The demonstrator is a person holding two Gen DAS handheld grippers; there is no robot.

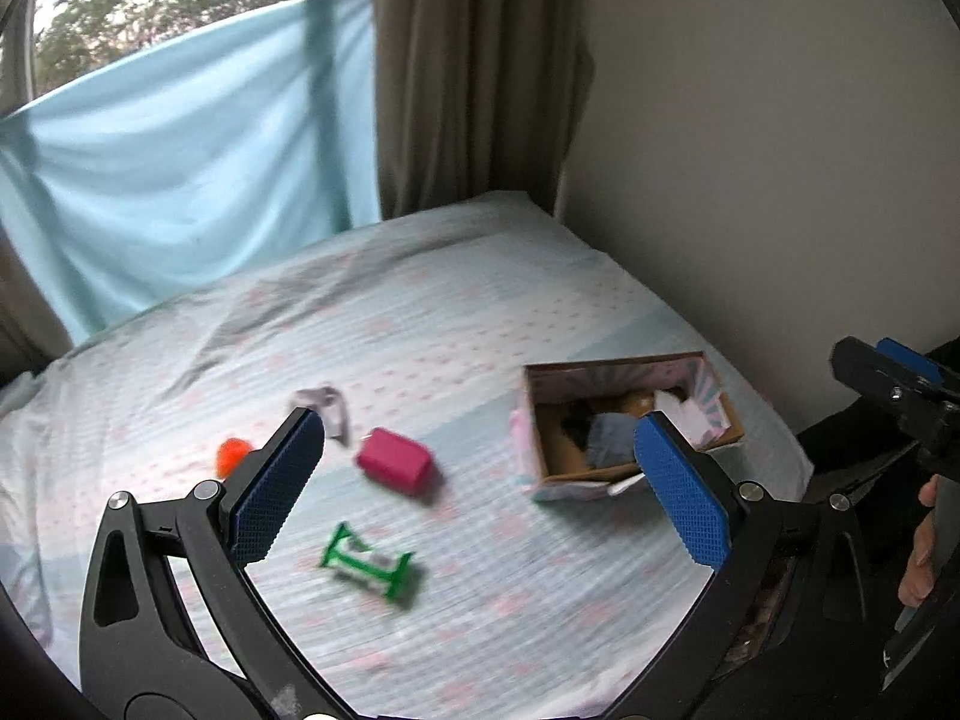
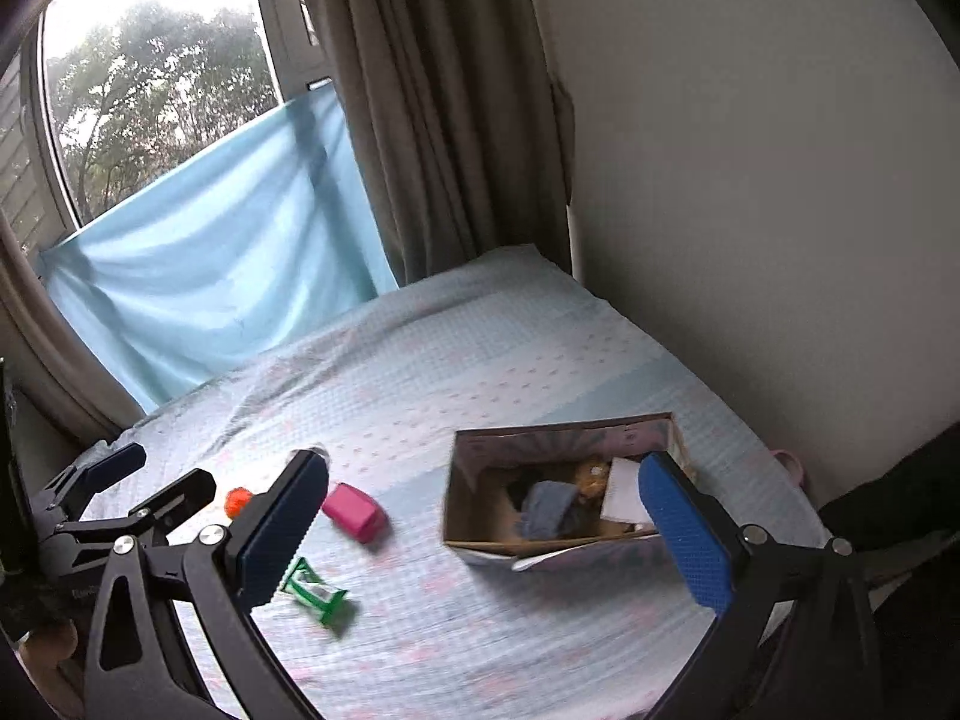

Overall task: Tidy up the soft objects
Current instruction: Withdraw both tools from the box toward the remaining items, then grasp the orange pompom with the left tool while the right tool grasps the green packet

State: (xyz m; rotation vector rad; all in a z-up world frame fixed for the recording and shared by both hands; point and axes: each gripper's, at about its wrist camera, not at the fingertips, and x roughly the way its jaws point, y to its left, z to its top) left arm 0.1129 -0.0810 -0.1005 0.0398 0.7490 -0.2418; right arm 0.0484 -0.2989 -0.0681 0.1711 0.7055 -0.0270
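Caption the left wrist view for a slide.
Open left gripper hovers over bed; pink block, green packet lie beside the cardboard box.

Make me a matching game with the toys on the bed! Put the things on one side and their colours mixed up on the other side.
Things:
1. soft block
2. small ball
3. wrapped packet
4. folded cloth in the box

Colours:
A. green and white
B. blue-grey
C. pink
D. orange

Pairs: 1-C, 2-D, 3-A, 4-B

The first three lie on the bed sheet; the cloth is inside the cardboard box.
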